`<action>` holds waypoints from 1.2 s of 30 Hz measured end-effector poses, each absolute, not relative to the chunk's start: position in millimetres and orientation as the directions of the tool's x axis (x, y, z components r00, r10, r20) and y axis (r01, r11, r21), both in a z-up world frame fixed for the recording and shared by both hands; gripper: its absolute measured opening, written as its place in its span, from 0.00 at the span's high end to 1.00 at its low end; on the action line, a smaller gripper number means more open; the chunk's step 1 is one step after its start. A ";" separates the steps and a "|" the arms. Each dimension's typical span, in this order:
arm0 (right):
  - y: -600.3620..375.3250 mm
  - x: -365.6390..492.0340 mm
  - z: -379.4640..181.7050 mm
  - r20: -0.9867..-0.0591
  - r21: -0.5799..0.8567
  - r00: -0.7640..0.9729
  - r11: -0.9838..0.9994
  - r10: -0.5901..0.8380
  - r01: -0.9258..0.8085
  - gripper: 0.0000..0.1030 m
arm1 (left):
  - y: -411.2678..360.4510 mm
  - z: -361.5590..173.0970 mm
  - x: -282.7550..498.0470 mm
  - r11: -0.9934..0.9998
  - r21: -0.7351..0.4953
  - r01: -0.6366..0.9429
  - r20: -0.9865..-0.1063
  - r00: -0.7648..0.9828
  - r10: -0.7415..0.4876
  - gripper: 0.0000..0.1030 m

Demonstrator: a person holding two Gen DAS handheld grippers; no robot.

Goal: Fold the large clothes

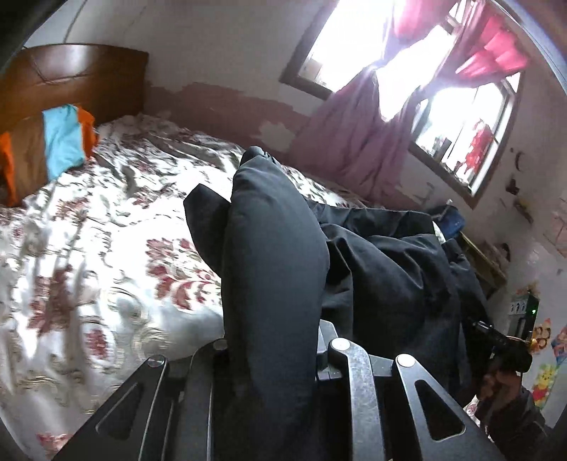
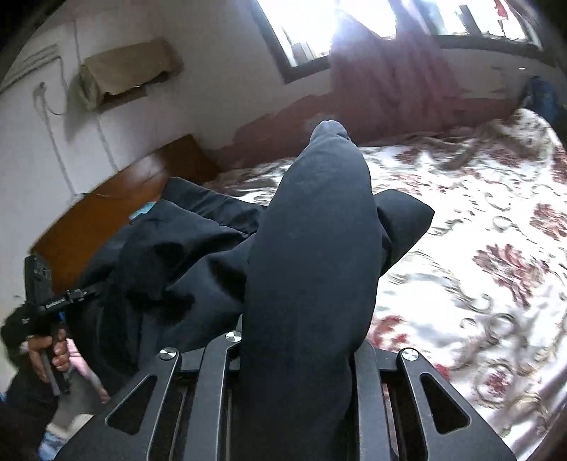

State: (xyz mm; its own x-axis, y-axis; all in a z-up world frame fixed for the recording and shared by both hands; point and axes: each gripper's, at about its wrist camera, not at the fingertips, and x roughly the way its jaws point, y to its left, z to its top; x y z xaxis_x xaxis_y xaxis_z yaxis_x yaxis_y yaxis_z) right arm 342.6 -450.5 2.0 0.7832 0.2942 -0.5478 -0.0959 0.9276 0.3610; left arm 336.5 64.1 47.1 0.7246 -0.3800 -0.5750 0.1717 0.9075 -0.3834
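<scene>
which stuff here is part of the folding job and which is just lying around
Part of the job:
- black padded garment
- left gripper, shut on the garment
- right gripper, shut on the garment
- floral bedspread beneath

Lying about:
- orange and blue cloth by the wooden headboard
- purple curtain

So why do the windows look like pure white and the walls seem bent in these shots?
Left wrist view: the window is blown out by backlight, so the dark garment shows little detail; the bedspread is motion-smeared. Right wrist view: the same glare at the window, and the fisheye lens curves the walls and the headboard.
</scene>
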 end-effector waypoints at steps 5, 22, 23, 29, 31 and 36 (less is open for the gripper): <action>-472.0 347.6 -59.0 -0.621 0.389 0.755 0.919 0.210 0.064 0.64 | 38.5 -21.6 367.3 0.905 -0.395 0.155 -0.654 0.645 -0.396 0.80; -456.6 329.5 -40.5 -0.654 0.258 0.756 0.945 0.019 0.200 0.20 | 39.5 -53.4 371.3 0.964 -0.259 -0.054 -0.790 0.587 -0.179 0.22; -456.0 322.3 -34.8 -0.641 0.231 0.767 0.949 -0.018 0.216 0.16 | 40.3 -50.1 368.0 0.963 -0.263 -0.065 -0.786 0.593 -0.175 0.19; -450.8 287.8 14.3 -0.537 0.126 0.839 0.975 -0.090 0.185 0.02 | 37.2 -19.7 343.9 0.956 -0.280 -0.081 -0.745 0.647 -0.164 0.06; -444.2 280.3 32.1 -0.511 0.124 0.856 0.978 -0.080 0.166 0.02 | 32.7 -6.6 333.1 0.959 -0.276 -0.062 -0.716 0.679 -0.162 0.04; -423.0 257.2 65.0 -0.446 0.119 0.893 0.986 -0.054 0.119 0.02 | 18.0 27.7 302.6 0.974 -0.228 -0.011 -0.644 0.752 -0.142 0.01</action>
State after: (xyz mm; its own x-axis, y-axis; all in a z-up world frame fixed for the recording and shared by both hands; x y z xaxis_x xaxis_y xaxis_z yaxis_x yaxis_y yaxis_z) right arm 257.2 -423.0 65.0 0.8932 -0.0541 -0.4463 0.1190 0.9858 0.1186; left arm 302.6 18.0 27.7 0.7518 -0.1423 -0.6439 -0.0110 0.9736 -0.2281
